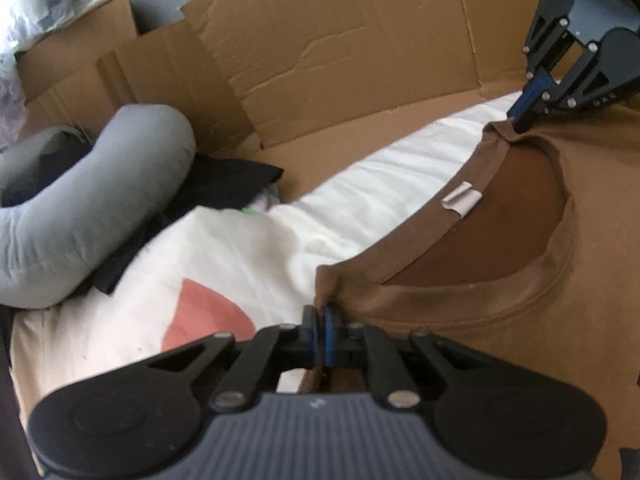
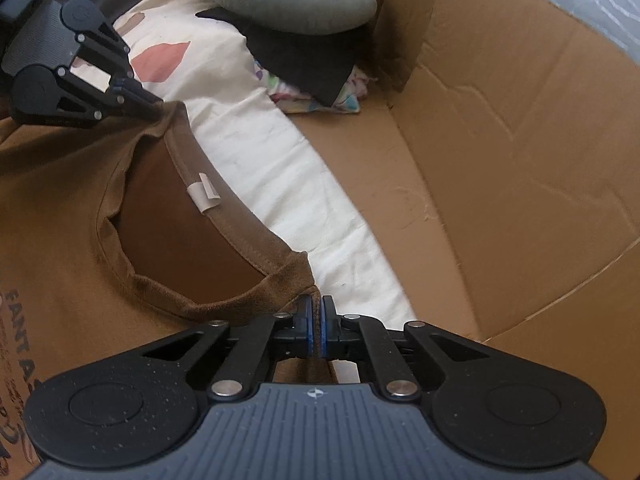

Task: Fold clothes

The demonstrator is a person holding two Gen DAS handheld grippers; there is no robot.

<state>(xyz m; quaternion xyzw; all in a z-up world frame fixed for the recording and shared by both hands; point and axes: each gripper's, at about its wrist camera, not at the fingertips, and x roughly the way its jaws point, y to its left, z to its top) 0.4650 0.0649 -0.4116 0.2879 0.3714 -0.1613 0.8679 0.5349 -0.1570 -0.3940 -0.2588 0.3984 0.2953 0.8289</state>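
A brown T-shirt (image 1: 520, 320) (image 2: 60, 220) lies front up on white bedding, its neck opening facing the cardboard. A pale label (image 1: 460, 200) (image 2: 204, 196) sits inside the back collar, and dark print (image 2: 20, 320) shows on the chest. My left gripper (image 1: 320, 320) (image 2: 154, 110) is shut on the shirt's fabric at one end of the collar. My right gripper (image 2: 316, 312) (image 1: 520, 122) is shut on the fabric at the collar's other end. Brown cloth shows between both pairs of blue pads.
White and cream bedding (image 1: 380, 184) with a pink patch (image 1: 208, 316) lies under the shirt. A grey neck pillow (image 1: 100, 200) rests on black cloth (image 1: 224, 184), with a colourful cloth (image 2: 320, 100) beside it. Flattened cardboard (image 1: 340, 60) (image 2: 520, 160) lines the far side. Plastic bags (image 1: 32, 8) lie beyond.
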